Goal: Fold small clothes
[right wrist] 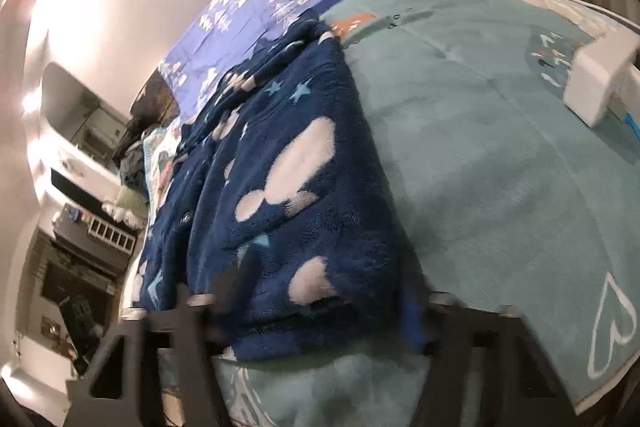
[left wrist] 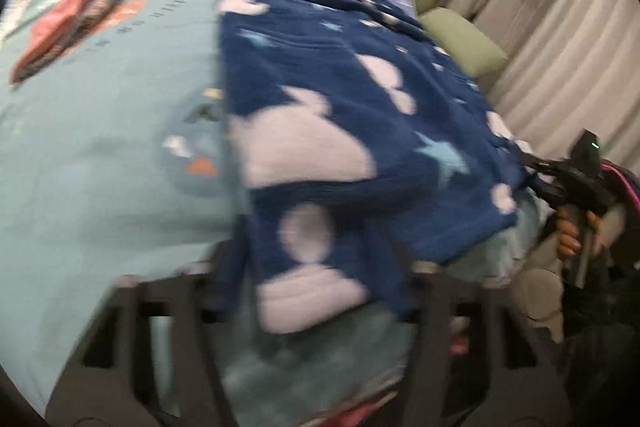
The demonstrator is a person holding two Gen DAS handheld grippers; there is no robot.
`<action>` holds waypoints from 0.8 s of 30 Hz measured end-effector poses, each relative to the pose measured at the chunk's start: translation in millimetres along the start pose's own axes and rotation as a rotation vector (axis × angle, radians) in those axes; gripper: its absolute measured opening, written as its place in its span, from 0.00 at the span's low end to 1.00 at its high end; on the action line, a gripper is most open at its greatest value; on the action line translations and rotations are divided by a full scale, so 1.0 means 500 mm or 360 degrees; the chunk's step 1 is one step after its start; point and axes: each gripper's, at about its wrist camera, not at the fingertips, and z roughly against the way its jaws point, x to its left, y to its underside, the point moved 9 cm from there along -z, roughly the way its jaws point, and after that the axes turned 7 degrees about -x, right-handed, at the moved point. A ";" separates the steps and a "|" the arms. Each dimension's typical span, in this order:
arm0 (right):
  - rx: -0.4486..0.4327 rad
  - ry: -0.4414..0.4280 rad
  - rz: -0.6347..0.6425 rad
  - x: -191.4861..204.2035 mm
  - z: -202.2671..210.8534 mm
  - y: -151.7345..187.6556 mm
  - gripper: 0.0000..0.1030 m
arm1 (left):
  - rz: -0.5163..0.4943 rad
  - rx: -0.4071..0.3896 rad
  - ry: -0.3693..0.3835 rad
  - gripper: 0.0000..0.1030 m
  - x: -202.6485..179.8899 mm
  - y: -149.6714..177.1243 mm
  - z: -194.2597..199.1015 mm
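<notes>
With the right gripper (left wrist: 534,173) pinching the navy fleece garment's (left wrist: 340,115) right edge and the left gripper (left wrist: 316,267) narrowed on its near hem, we keep both edges taut while folding.

No wording can be read. A row of dark characters on the teal blanket (left wrist: 100,155), far left beyond the left claw (left wrist: 316,275), is perhaps lettering, but too blurred to make out.

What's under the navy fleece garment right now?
The navy fleece garment lies on the teal blanket, visible around it. Whatever sits directly beneath the fleece is covered.
</notes>
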 end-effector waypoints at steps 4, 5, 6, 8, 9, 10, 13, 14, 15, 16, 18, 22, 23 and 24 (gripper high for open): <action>-0.0051 -0.0133 -0.0066 0.021 0.027 -0.009 0.09 | 0.0118 -0.0005 0.0015 0.14 -0.011 -0.011 0.007; -0.0059 -0.0182 -0.0080 0.029 0.037 -0.015 0.09 | 0.0155 -0.0041 0.0052 0.13 -0.015 -0.023 0.024; -0.0072 -0.0256 -0.0101 0.039 0.051 -0.024 0.09 | 0.0167 -0.0067 0.0070 0.13 -0.017 -0.033 0.036; -0.0094 -0.0317 -0.0122 0.049 0.066 -0.039 0.09 | 0.0158 -0.0128 0.0108 0.13 -0.029 -0.061 0.061; -0.0103 -0.0359 -0.0136 0.056 0.073 -0.049 0.09 | 0.0139 -0.0162 0.0122 0.13 -0.037 -0.076 0.074; -0.0111 -0.0398 -0.0150 0.063 0.079 -0.059 0.09 | 0.0117 -0.0195 0.0131 0.13 -0.047 -0.092 0.087; -0.0135 -0.0464 -0.0160 0.083 0.086 -0.087 0.09 | 0.0062 -0.0271 0.0150 0.13 -0.067 -0.135 0.111; -0.0143 -0.0475 -0.0158 0.091 0.087 -0.095 0.09 | 0.0046 -0.0297 0.0159 0.12 -0.074 -0.152 0.117; -0.0155 -0.0492 -0.0150 0.101 0.089 -0.107 0.09 | 0.0035 -0.0325 0.0171 0.12 -0.081 -0.171 0.121; -0.0167 -0.0509 -0.0142 0.110 0.091 -0.119 0.09 | 0.0032 -0.0346 0.0179 0.12 -0.084 -0.186 0.125; -0.0205 -0.0544 -0.0116 0.134 0.099 -0.150 0.09 | 0.0036 -0.0405 0.0218 0.12 -0.094 -0.226 0.136; -0.0294 -0.0599 -0.0068 0.178 0.115 -0.227 0.09 | 0.0017 -0.0500 0.0248 0.12 -0.109 -0.306 0.147; -0.0317 -0.0604 -0.0051 0.188 0.115 -0.249 0.09 | -0.0003 -0.0529 0.0240 0.12 -0.114 -0.331 0.149; -0.0350 -0.0609 -0.0026 0.204 0.114 -0.279 0.09 | -0.0023 -0.0563 0.0225 0.12 -0.117 -0.358 0.150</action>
